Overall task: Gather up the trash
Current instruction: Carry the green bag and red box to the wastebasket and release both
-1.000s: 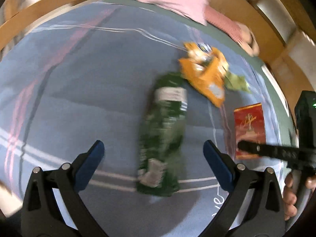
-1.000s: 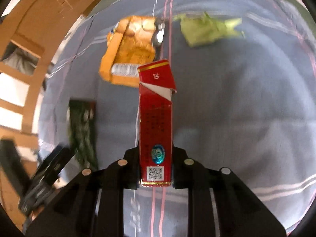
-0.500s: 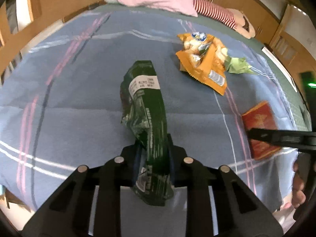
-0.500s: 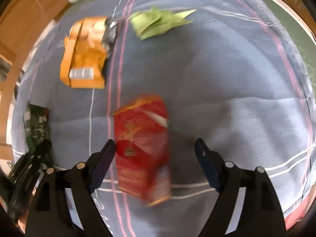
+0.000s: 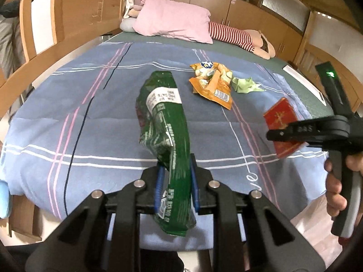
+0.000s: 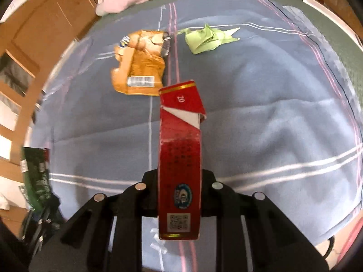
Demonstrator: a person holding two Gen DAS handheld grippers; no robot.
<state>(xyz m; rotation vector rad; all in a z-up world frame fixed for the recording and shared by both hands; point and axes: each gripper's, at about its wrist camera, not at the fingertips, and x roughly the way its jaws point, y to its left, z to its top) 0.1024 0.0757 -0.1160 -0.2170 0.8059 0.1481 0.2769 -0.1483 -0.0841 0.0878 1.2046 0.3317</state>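
1. Blue blanket with pink and white stripes (image 5: 109, 122) covers the bed.
2. Left gripper (image 5: 175, 187), jaws closing, pinches a crinkled dark green snack bag (image 5: 166, 127) above the blanket.
3. Right gripper (image 6: 179, 195), pressed tight, clamps a red cardboard cigarette box (image 6: 180, 156).
4. Orange foil snack wrapper (image 6: 140, 64) and crumpled light green paper (image 6: 207, 38) lie on the blanket, near each other.

We look from the left hand-held gripper (image 5: 175, 187) down across the bed (image 5: 68, 117) toward the pink pillow (image 5: 172, 21). From the right hand-held gripper (image 6: 179, 188) we face the bed (image 6: 283, 117) more steeply and nearer. Both views share the orange packet (image 5: 213, 83) (image 6: 140, 68) below the pillow.
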